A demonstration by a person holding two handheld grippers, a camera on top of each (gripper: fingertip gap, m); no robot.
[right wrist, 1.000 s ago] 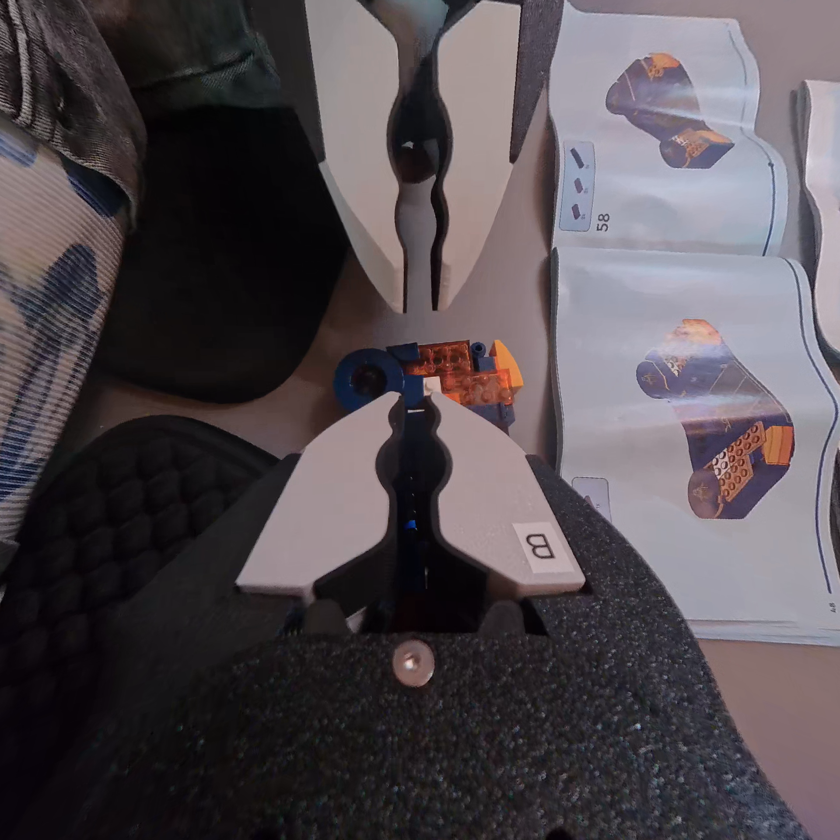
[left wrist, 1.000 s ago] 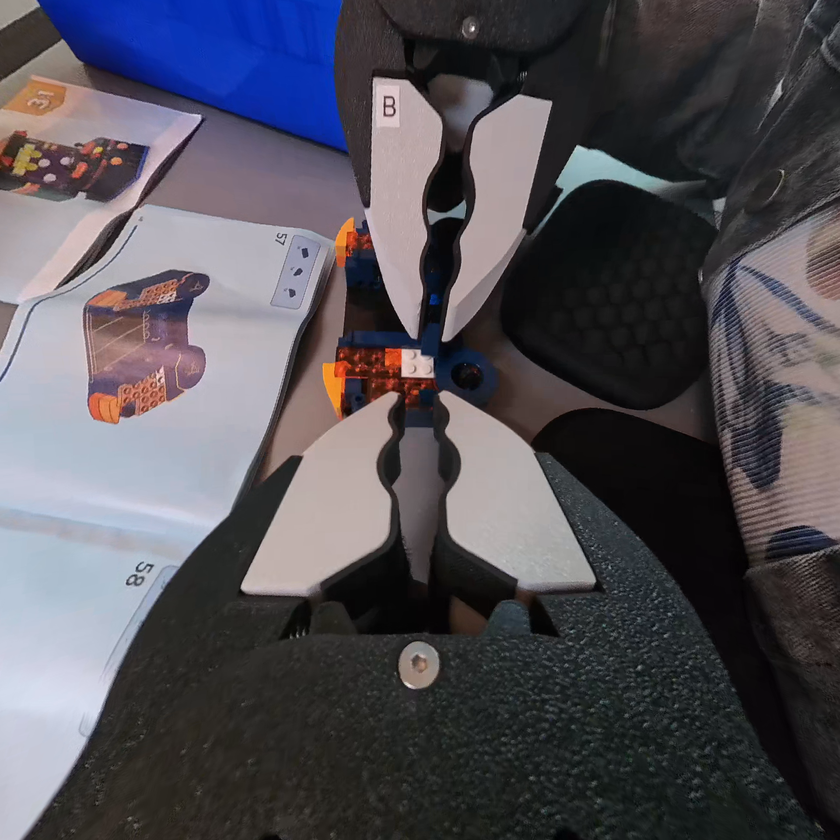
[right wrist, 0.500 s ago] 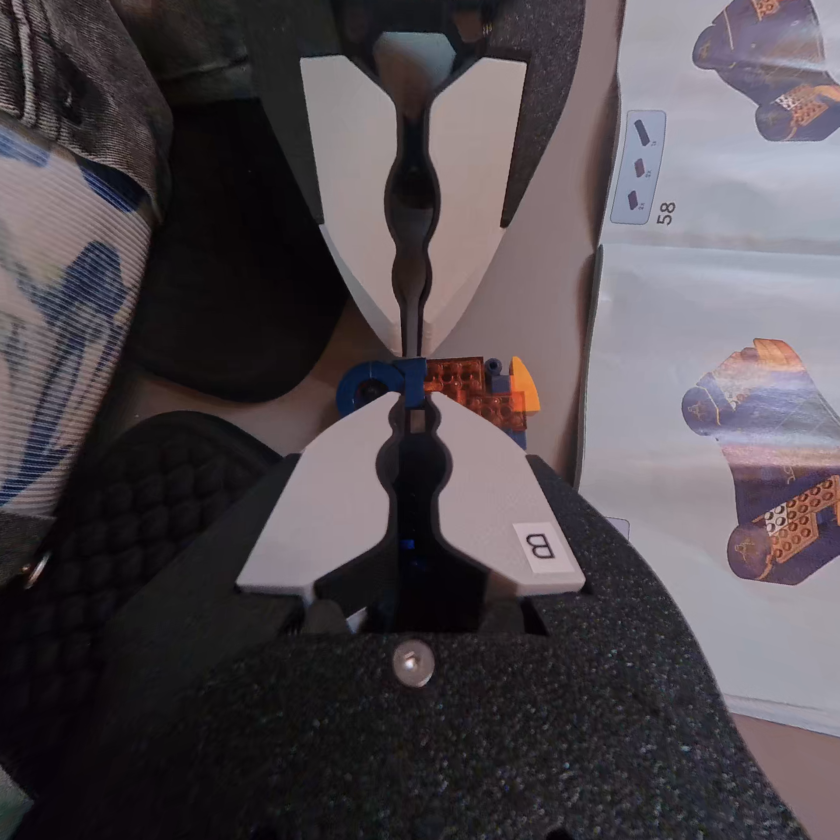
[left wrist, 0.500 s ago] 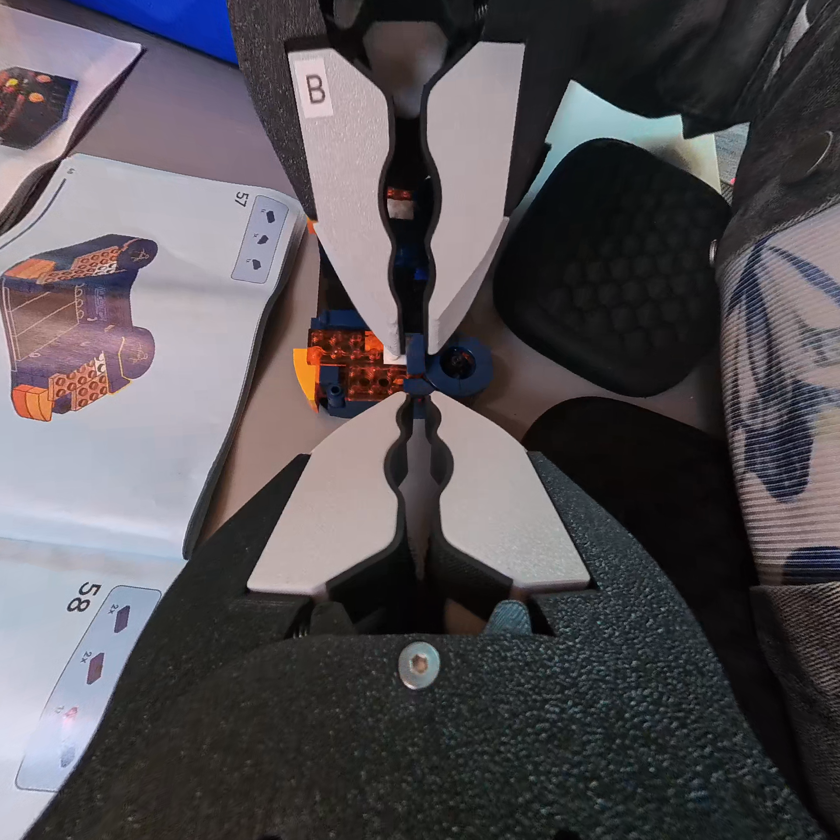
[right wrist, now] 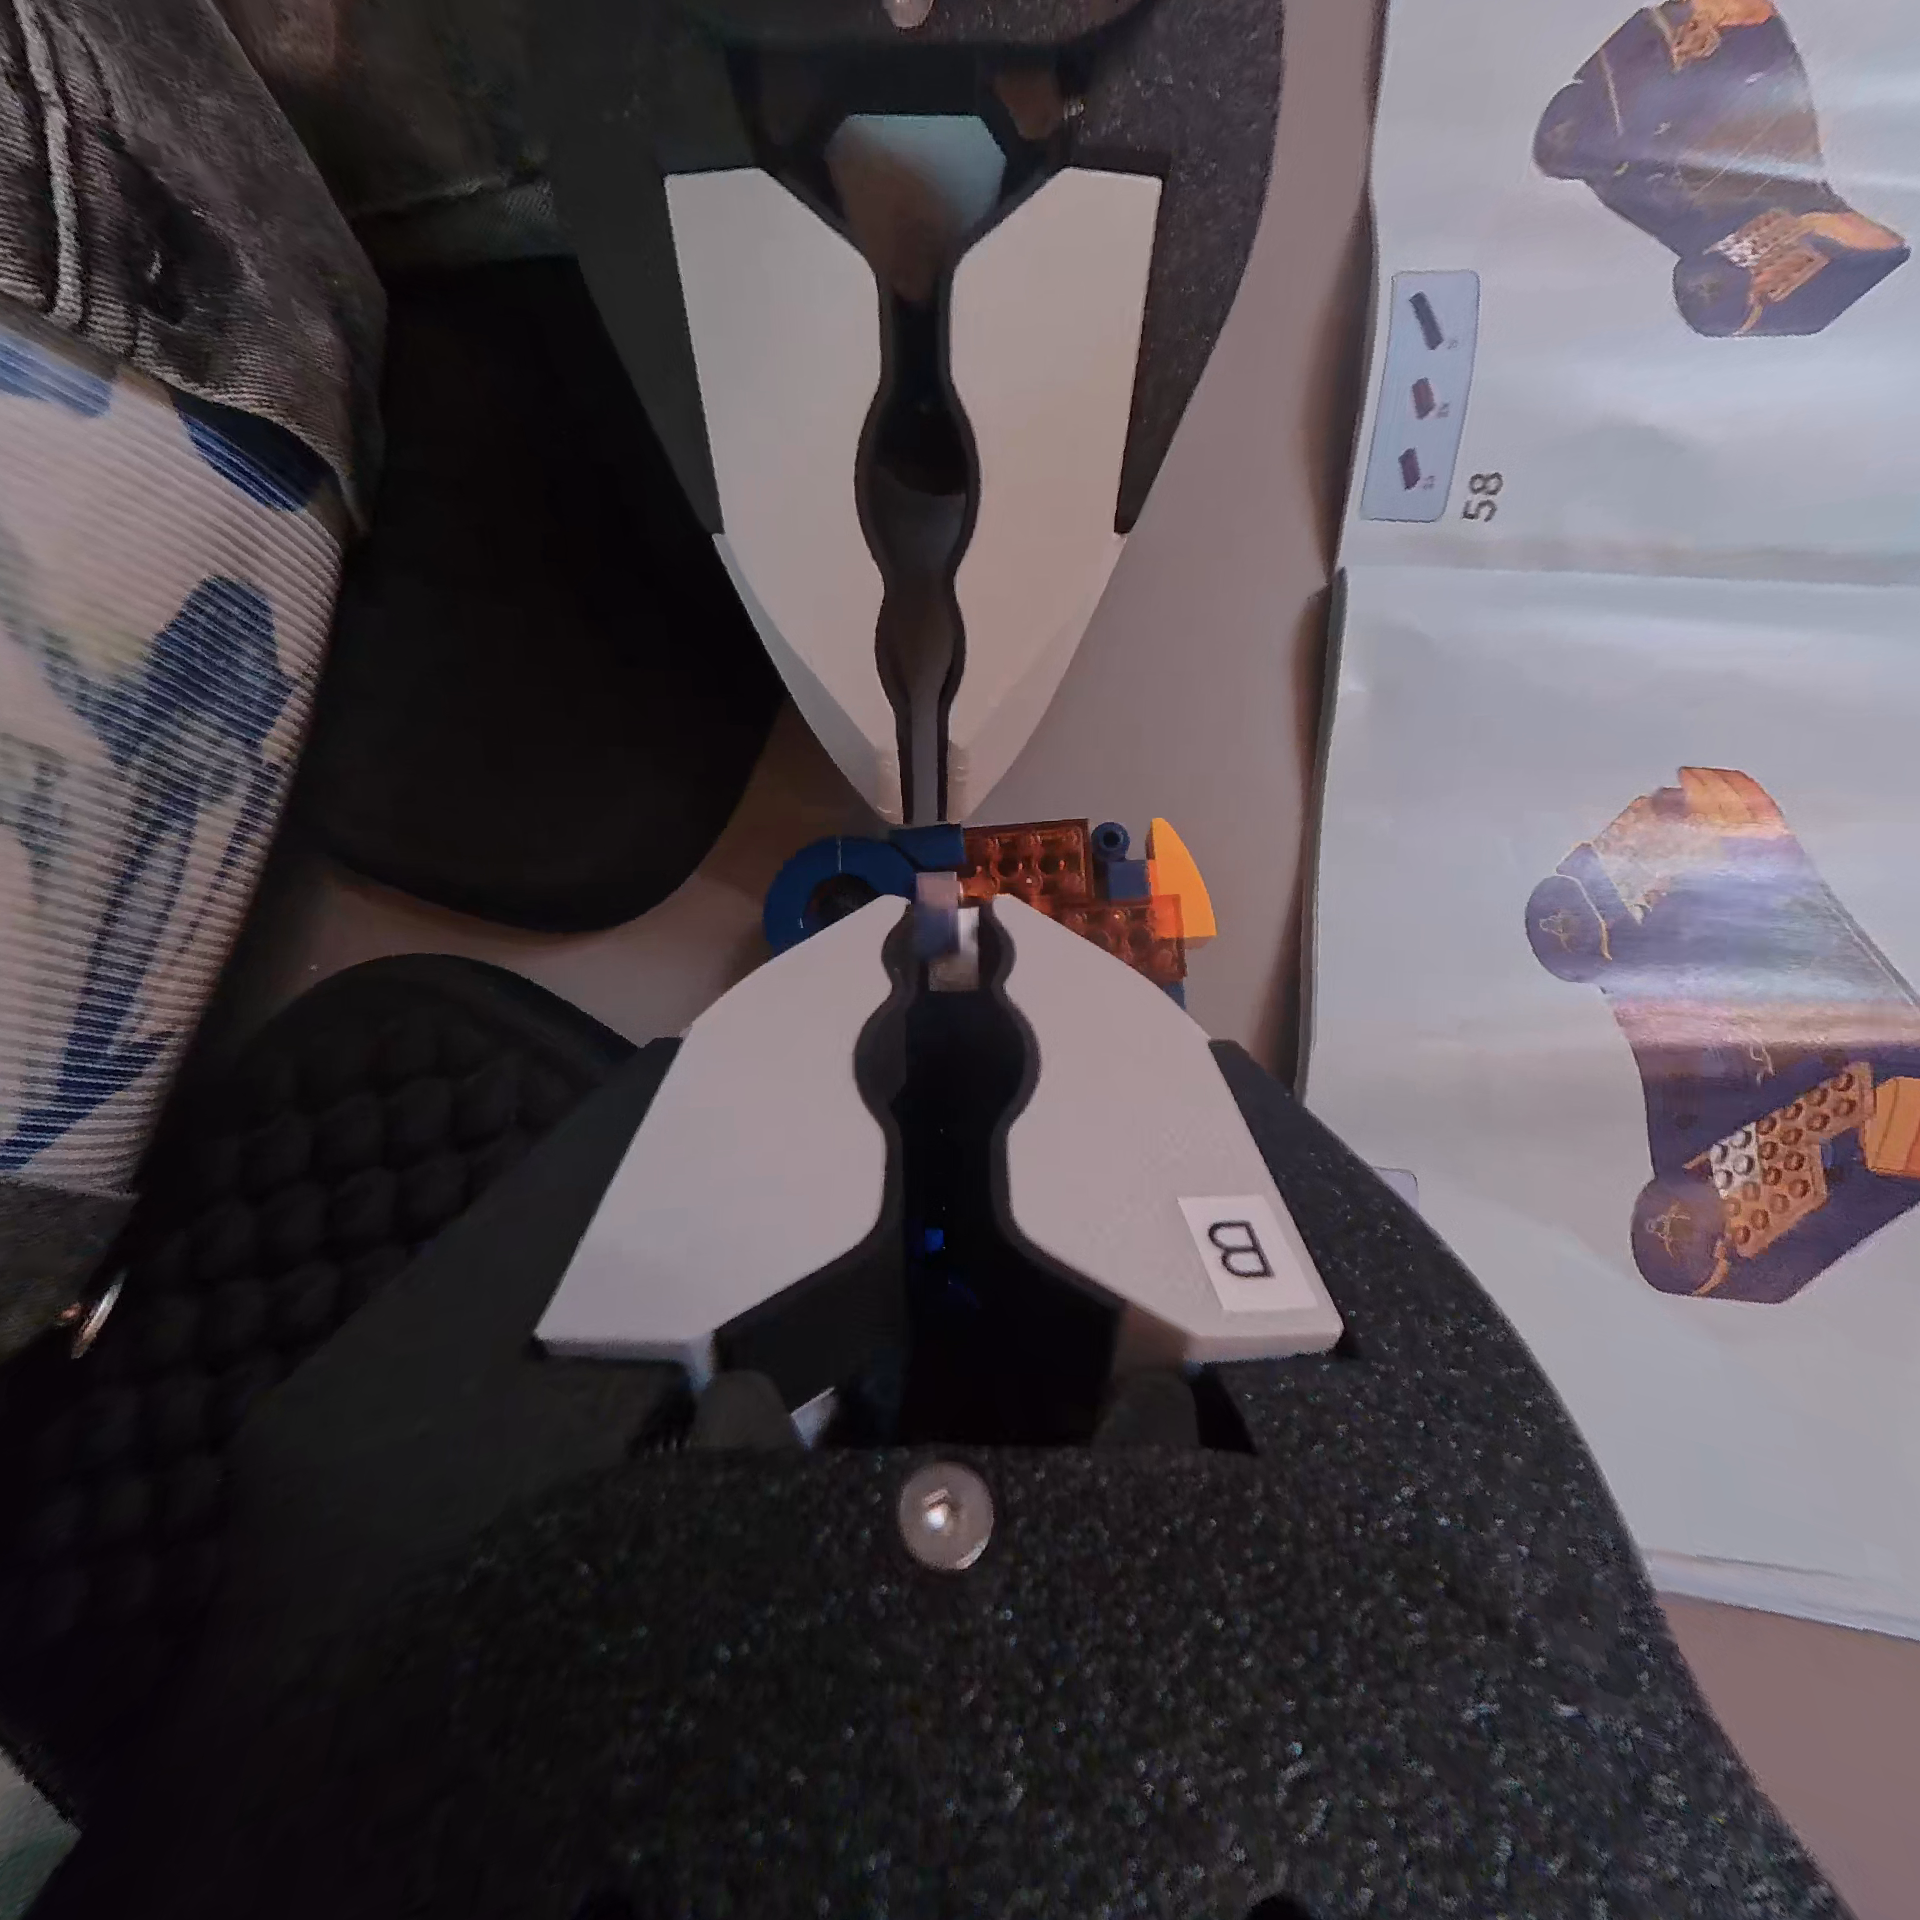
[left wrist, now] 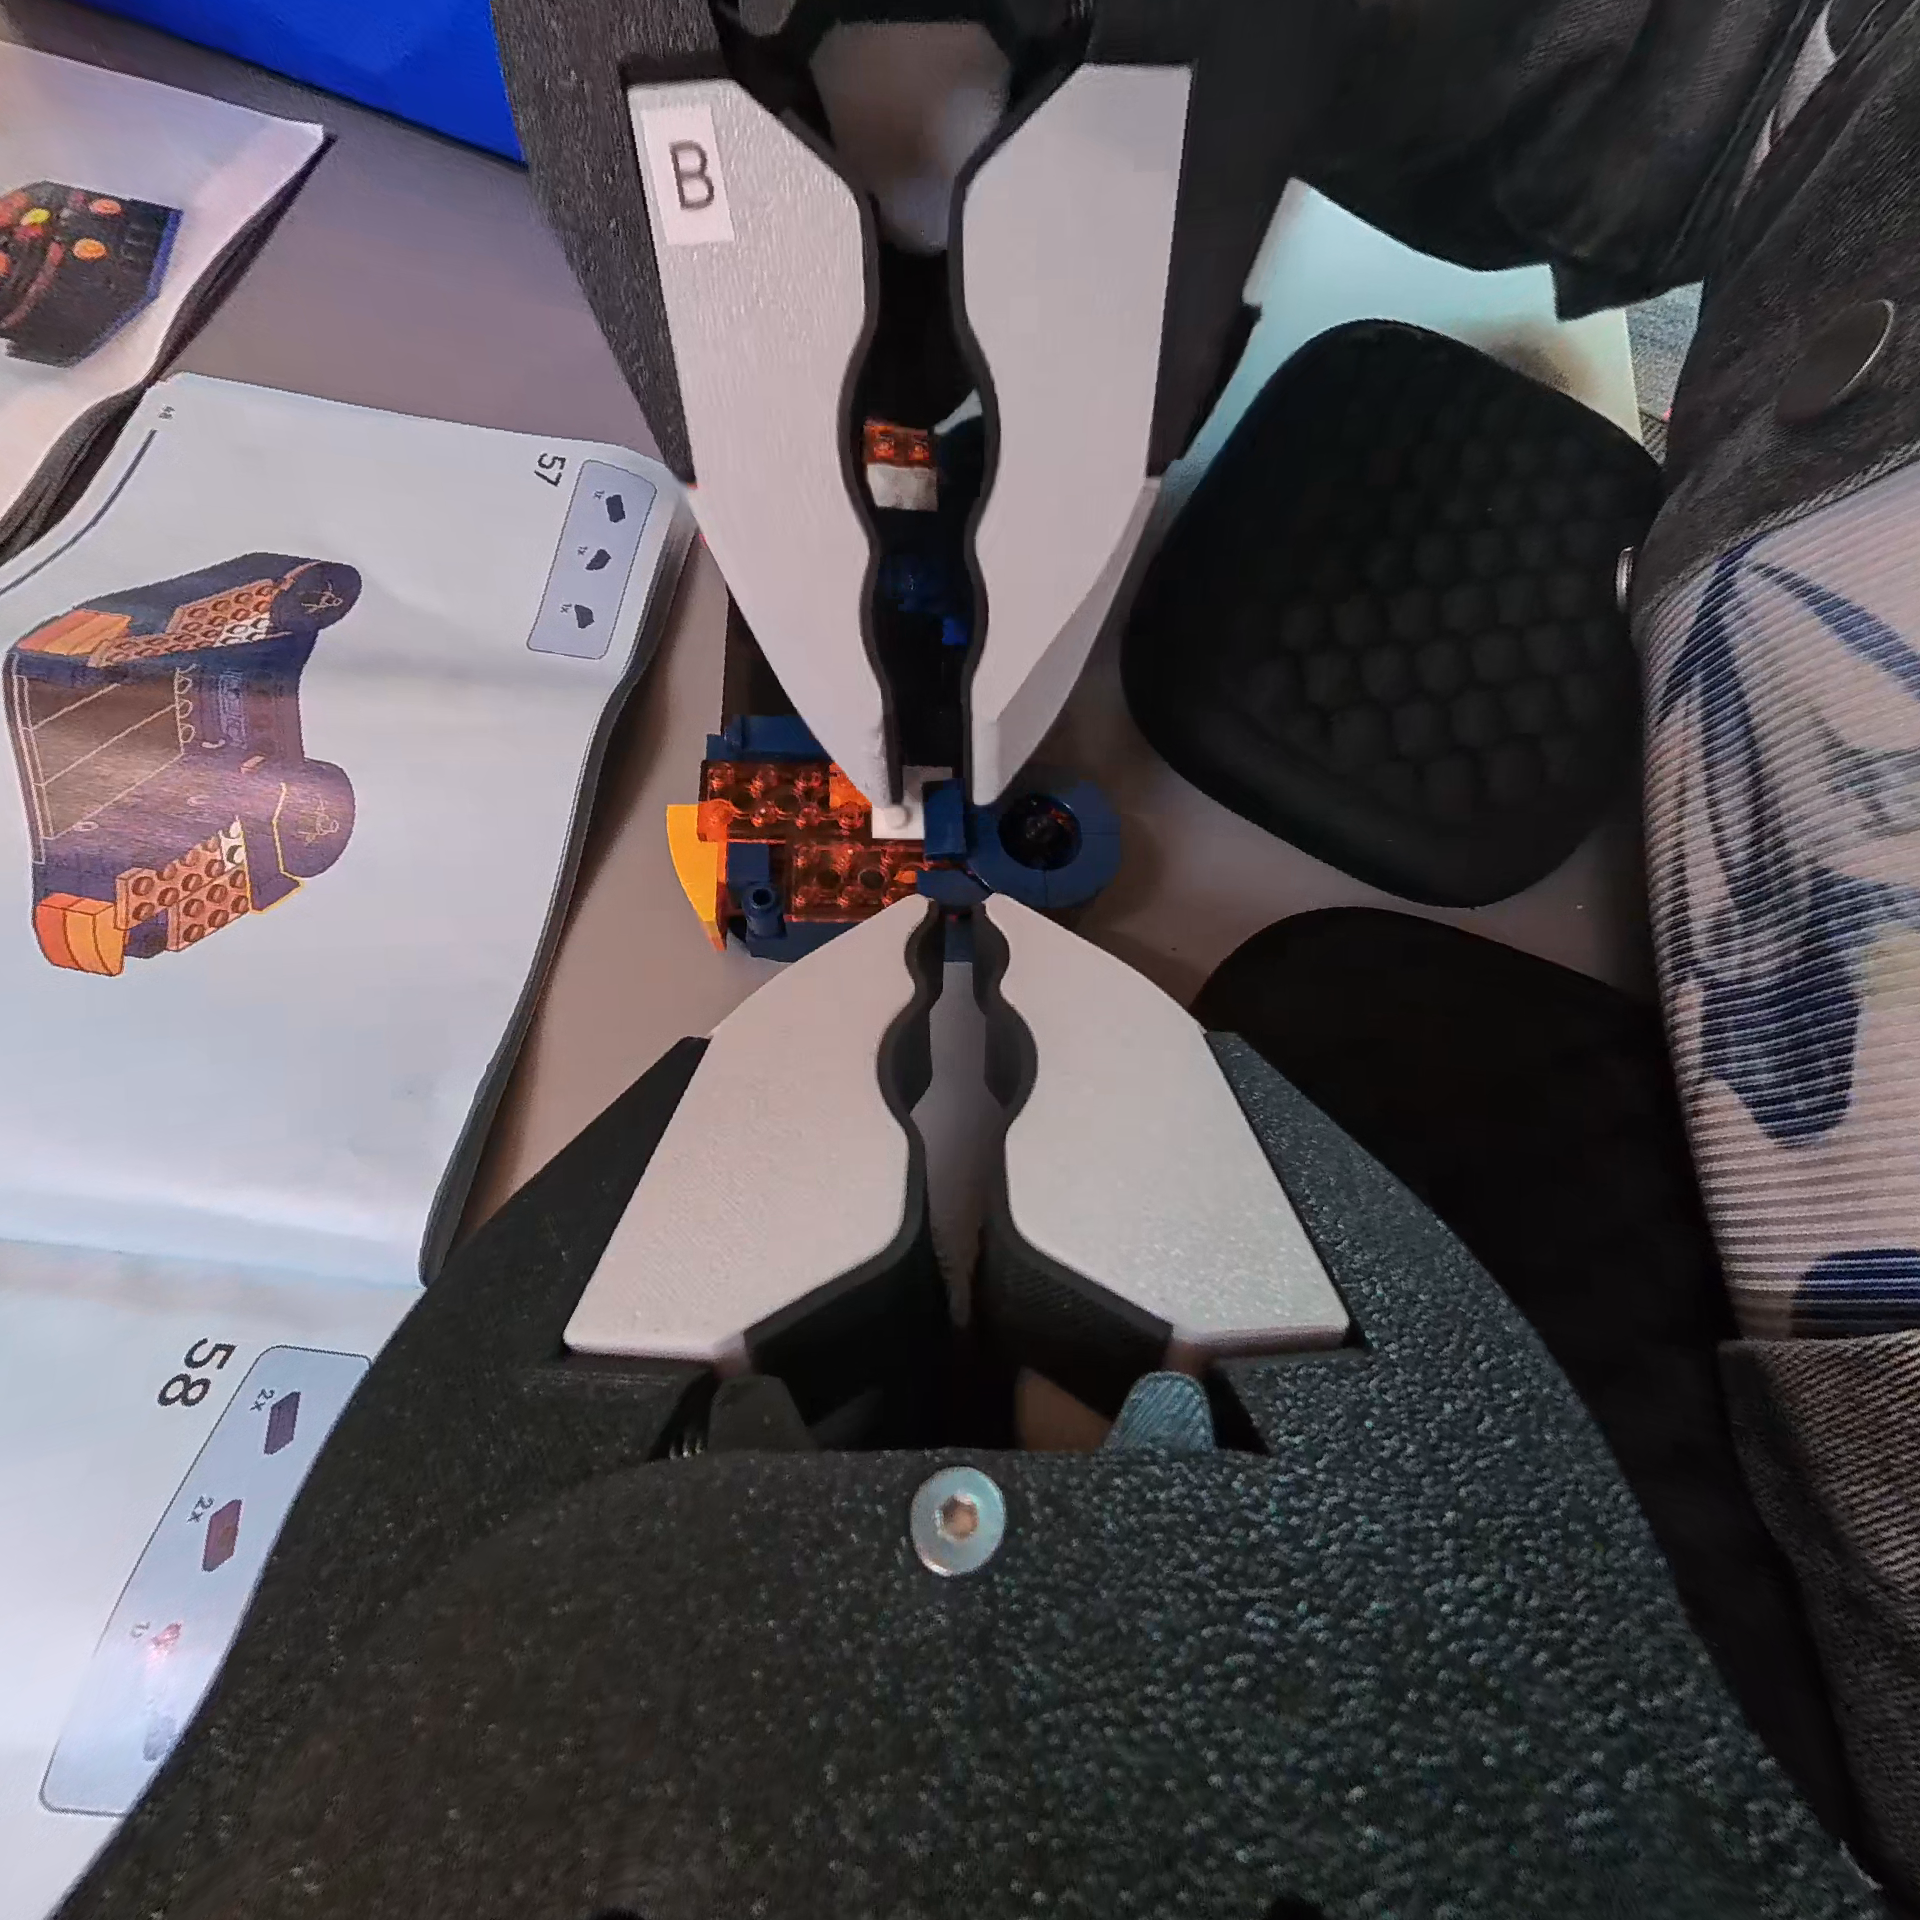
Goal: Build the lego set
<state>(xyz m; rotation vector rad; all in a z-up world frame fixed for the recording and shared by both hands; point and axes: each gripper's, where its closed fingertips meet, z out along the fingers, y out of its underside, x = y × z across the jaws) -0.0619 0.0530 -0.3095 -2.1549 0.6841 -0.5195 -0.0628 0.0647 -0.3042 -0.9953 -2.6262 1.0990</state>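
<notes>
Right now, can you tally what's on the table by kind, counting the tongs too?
Tongs: 2, the left tongs and the right tongs, both tips at the model
Lego model: 1, orange and dark blue
Instruction booklets: 2, an open instruction booklet and a second booklet behind it
Black padded cases: 2, a honeycomb case and a plain case
Total: 7

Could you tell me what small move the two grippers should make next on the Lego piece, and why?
Probably a gentle squeeze toward each other. The left gripper and right gripper meet tip to tip across the small Lego build, around its dark blue piece, which may not be fully seated.
</notes>
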